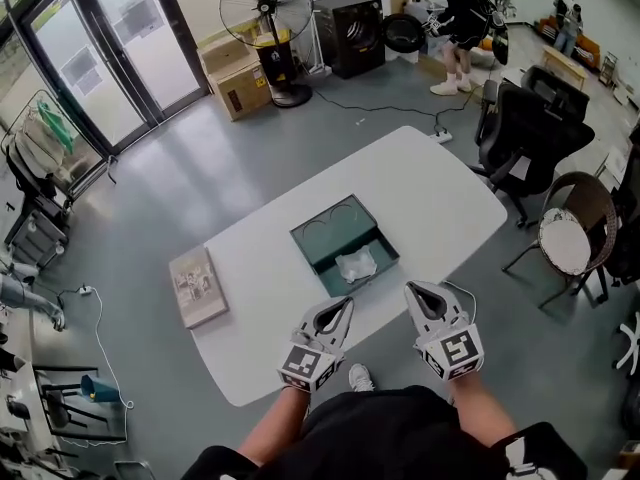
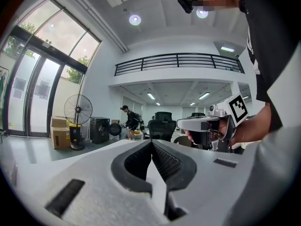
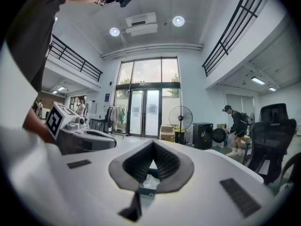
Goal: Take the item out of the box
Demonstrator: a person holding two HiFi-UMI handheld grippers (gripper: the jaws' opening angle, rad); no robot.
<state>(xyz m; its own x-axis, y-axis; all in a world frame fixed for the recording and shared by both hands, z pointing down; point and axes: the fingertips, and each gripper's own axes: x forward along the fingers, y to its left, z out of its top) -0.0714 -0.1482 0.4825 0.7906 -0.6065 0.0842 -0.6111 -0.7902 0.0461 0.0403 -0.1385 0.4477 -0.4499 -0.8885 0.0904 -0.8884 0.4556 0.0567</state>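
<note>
The left gripper (image 1: 345, 304) is held low at the near edge of the white table (image 1: 270, 268), on a bare forearm. It points far and slightly right toward the box. In its own view the ribbed black pads meet at the tips (image 2: 151, 145) and nothing is between them. The right gripper (image 1: 412, 288) sits level with it, just off the table's near right edge, angled far and left. Its jaws are also closed tip to tip and empty (image 3: 153, 145).

At the left end of the table lies a flat tan book-like slab (image 1: 197, 286). The tabletop is smooth, matt and round-cornered. The open dark green box (image 1: 320, 233) sits in its middle, just beyond both gripper tips. The box's far half shows two round outlines. The item (image 1: 357, 265), white and crumpled, lies in the near right compartment.

The floor is glossy grey. Glass doors (image 1: 110, 48) stand far left, and next to them are cardboard cartons (image 1: 235, 83) and a standing fan (image 1: 266, 8). Further right are a black machine (image 1: 350, 33) and a person (image 1: 460, 18) bent over. Black office chairs (image 1: 525, 133) and a wicker chair (image 1: 570, 233) stand on the right.
</note>
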